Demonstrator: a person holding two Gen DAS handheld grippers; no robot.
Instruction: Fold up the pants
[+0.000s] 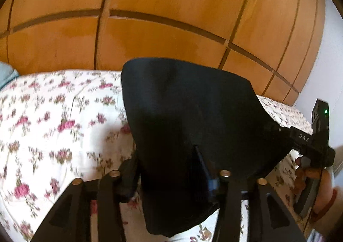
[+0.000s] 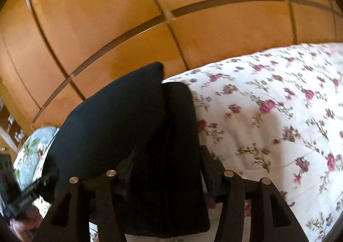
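Note:
Black pants (image 1: 193, 117) hang in the air above a floral bedspread (image 1: 53, 124), stretched between my two grippers. My left gripper (image 1: 169, 179) is shut on one end of the pants edge; the cloth drapes over and hides its fingertips. My right gripper shows at the right of the left wrist view (image 1: 285, 134), pinching the other end. In the right wrist view the pants (image 2: 120, 124) hang folded over my right gripper (image 2: 169, 177), which is shut on the cloth. My left gripper (image 2: 40, 182) shows at the lower left there.
A tall wooden wardrobe (image 1: 160, 12) stands right behind the bed. A pale blue pillow (image 1: 6, 74) lies at the far left; another floral pillow (image 2: 32, 147) shows in the right wrist view. A white wall (image 1: 330, 66) is at the right.

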